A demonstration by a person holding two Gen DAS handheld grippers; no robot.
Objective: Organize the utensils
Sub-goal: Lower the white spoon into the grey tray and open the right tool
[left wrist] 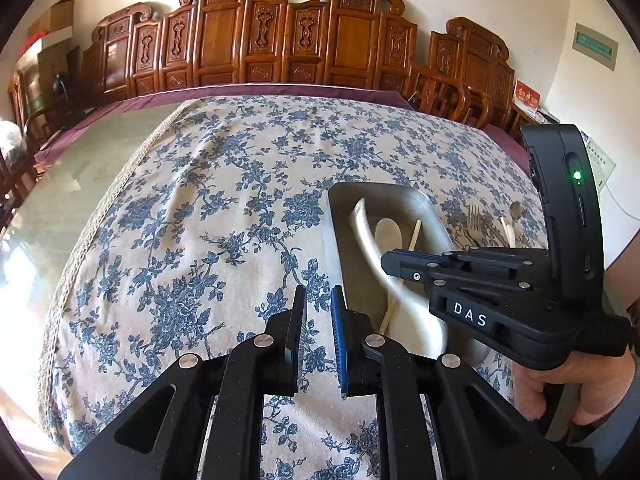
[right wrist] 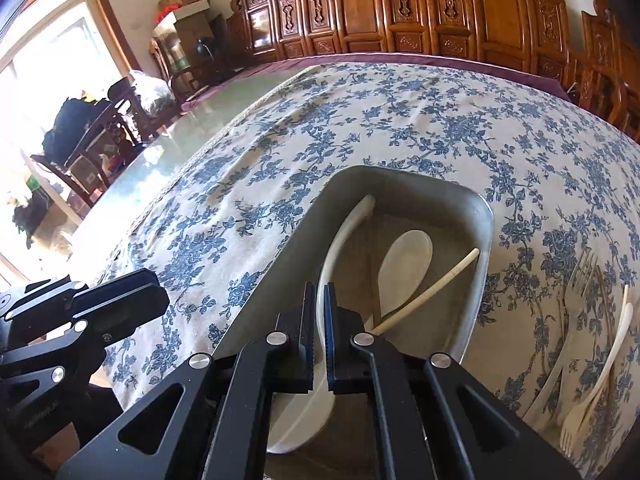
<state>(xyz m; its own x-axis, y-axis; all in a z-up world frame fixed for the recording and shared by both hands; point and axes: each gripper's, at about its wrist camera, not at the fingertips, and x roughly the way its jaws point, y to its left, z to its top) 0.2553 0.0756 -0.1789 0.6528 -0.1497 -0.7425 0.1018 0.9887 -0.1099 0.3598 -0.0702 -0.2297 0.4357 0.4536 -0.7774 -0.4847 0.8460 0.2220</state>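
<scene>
Right wrist view shows the right gripper (right wrist: 319,300) closed on the handle of a large white ladle (right wrist: 340,248), its jaws pressed flat against the handle's two sides; the ladle's bowl sits low at 6 o'clock beneath the gripper and its handle runs up toward 12 o'clock, ending near the far wall of the metal tray (right wrist: 476,280). The grip sits at mid-handle, probably so that the long piece balances while it is lowered lengthwise into the tray. Inside the tray, at 1 o'clock from the gripper, lie a white spoon (right wrist: 408,260) and a pale chopstick (right wrist: 432,290) set diagonally. Outside the tray, at 3 to 4 o'clock on the floral-cloth desk (right wrist: 280,140), wait metal forks (right wrist: 576,292) and a white plastic fork (right wrist: 588,396), apparently not yet sorted. Left wrist view shows the left gripper (left wrist: 319,320) with jaws slightly apart and nothing between them, hovering over the cloth just beside the tray's near-left rim at 1 o'clock, presumably kept clear of the working side. Whether the ladle's bowl already rests on the tray floor cannot be told. The task appears partly complete.
</scene>
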